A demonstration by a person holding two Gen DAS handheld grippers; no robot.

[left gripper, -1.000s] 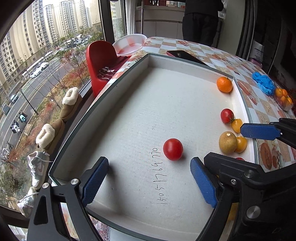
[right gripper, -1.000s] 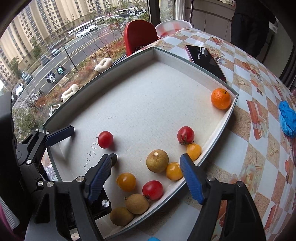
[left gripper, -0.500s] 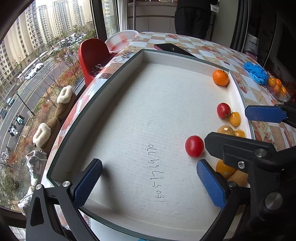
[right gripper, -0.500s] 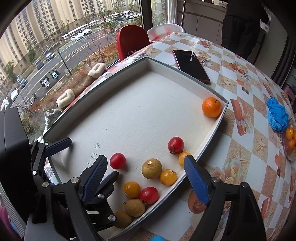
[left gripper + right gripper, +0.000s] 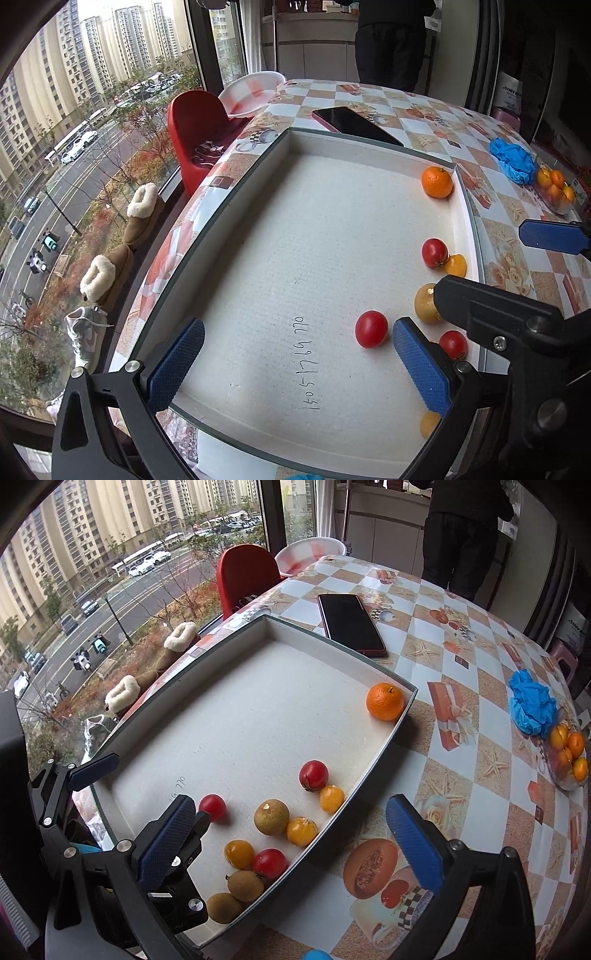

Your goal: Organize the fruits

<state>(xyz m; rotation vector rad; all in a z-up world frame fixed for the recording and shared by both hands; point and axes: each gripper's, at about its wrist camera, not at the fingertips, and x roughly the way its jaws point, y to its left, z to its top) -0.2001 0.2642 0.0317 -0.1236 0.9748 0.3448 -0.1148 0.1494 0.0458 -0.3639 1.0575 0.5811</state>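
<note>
Tray (image 5: pixel 391 734), white-lined and shallow, on a chequered tablecloth (image 5: pixel 461 653); all places below are given from it.

Fruit inside: mandarin (image 5: pixel 385 701) alone in the far right corner, against the wall. Red tomato (image 5: pixel 313 774) midway along the right wall, touching a small yellow fruit (image 5: pixel 331 799). Brown longan (image 5: pixel 271 816) and another yellow fruit (image 5: pixel 302 831) just nearer. Lone red tomato (image 5: pixel 371 328) apart from the cluster, beside handwritten digits (image 5: pixel 306 365) on the lining. Near right corner: yellow fruit, red tomato, two brown longans, bunched together.

Left gripper (image 5: pixel 295 365): over the near end, jaws spread wide and nothing between the pads; jaws have just been opening. Right gripper (image 5: pixel 291 834): over the near right wall, jaws wide and released, just been opening; fruit cluster lies below the gap, untouched.

Outside: phone (image 5: pixel 351 624) beyond the far wall; blue glove (image 5: pixel 532 705) and bowl of oranges (image 5: pixel 565 753) well to the right.
</note>
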